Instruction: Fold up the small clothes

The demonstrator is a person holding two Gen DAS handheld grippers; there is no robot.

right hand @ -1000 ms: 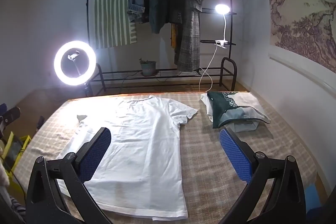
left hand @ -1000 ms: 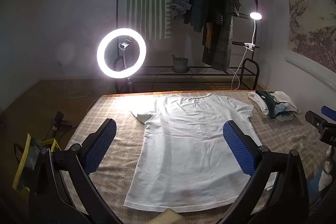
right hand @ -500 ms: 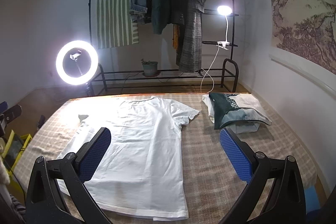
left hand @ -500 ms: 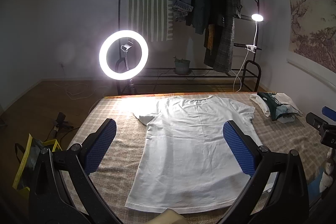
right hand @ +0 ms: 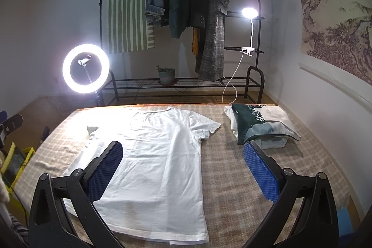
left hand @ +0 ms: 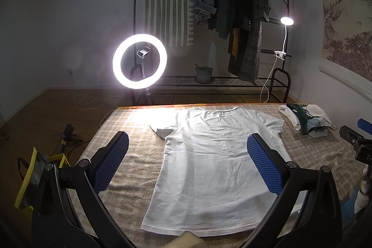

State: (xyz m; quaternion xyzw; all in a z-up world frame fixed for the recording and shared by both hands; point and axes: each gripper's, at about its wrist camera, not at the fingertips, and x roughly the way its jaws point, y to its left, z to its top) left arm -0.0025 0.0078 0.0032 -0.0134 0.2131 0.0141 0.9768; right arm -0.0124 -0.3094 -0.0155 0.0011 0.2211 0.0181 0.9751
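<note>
A white T-shirt point(left hand: 216, 162) lies flat on the checked cloth-covered table point(left hand: 130, 155), collar at the far edge, hem near me. Its left sleeve is folded under at the corner. It also shows in the right wrist view point(right hand: 158, 155). My left gripper point(left hand: 186, 164) is open and empty, held above the shirt's near half. My right gripper point(right hand: 183, 166) is open and empty, above the shirt's right side. Its tip shows at the right edge of the left wrist view point(left hand: 353, 138).
A pile of folded clothes point(right hand: 258, 124) lies at the table's far right corner. A lit ring light point(left hand: 139, 61) stands beyond the far left edge. A clothes rack point(right hand: 186, 15) with a clip lamp point(right hand: 250, 13) stands behind. A yellow bag point(left hand: 34, 178) sits on the floor at left.
Both views have tilted slightly upward, so the table and shirt sit a little lower in frame. Nothing on the table has moved and both grippers stay open.
</note>
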